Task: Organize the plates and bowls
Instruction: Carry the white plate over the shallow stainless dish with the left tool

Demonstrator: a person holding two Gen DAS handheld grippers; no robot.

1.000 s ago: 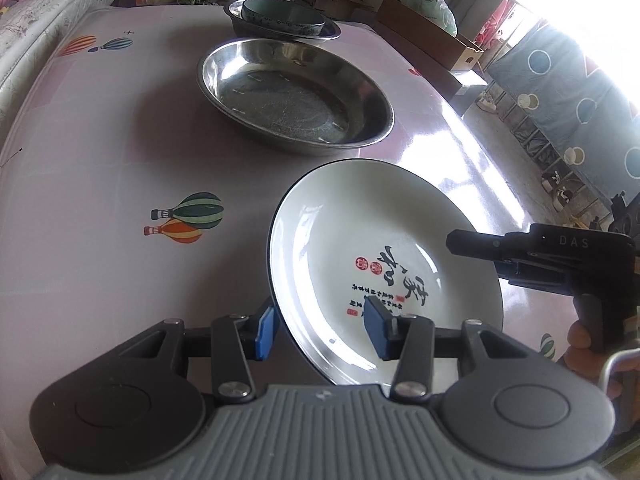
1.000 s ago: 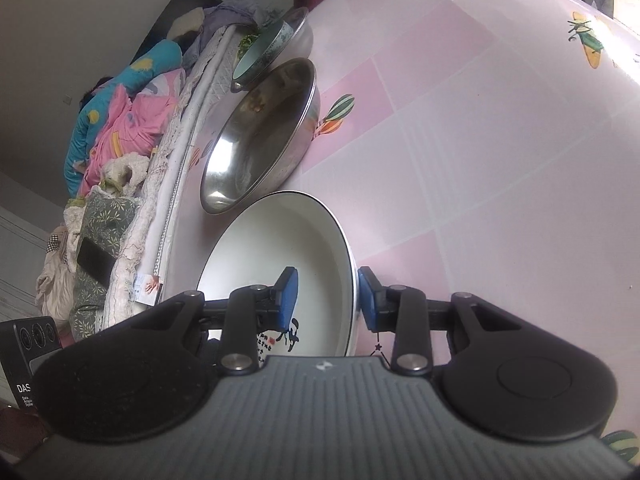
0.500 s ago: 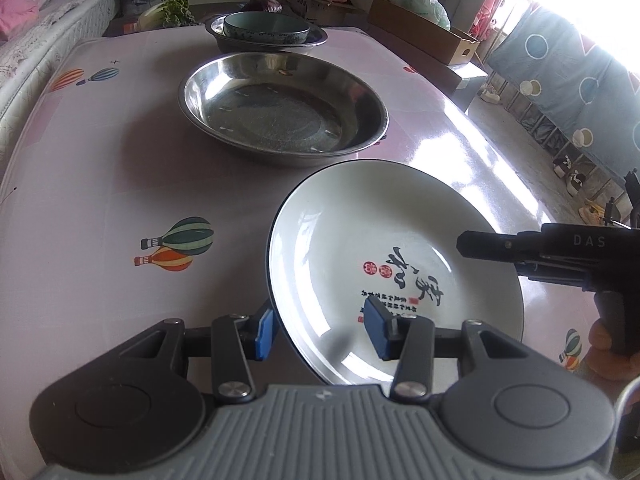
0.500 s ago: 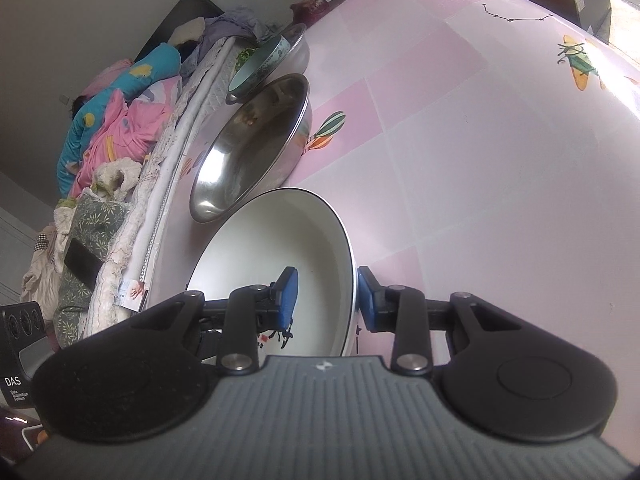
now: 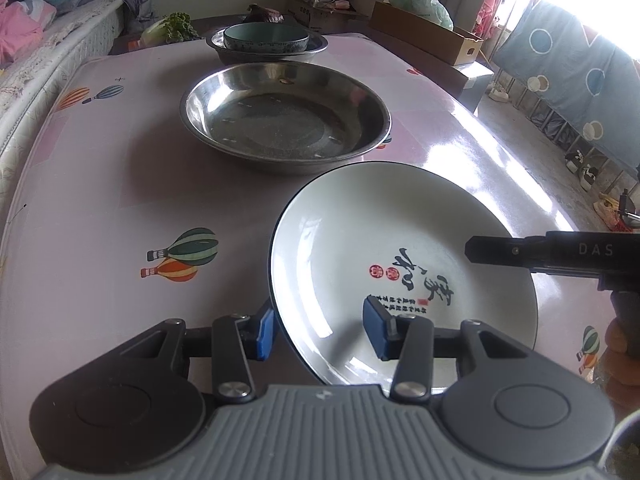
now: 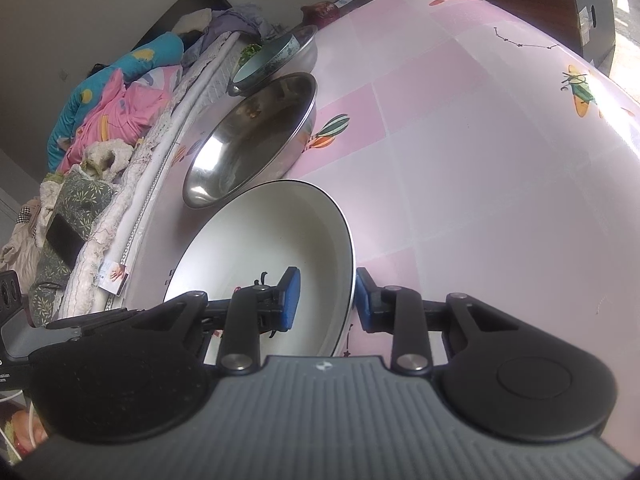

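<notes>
Reporter: Left wrist view shows the white plate [image 5: 400,264] on the pink table [image 5: 100,184], just before the steel basin [image 5: 284,116]. Risks?

Editor: Left gripper [image 5: 320,332] straddles the near rim, pads apart, not clamping. Right gripper [image 6: 322,296] is closing over the opposite rim. Uneven pinching could tip or slide the plate. Since a second ago, both wrists rolled slightly; right jaws narrowed.

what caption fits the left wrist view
Both grippers straddle the white plate's rim beside a steel basin.
</notes>
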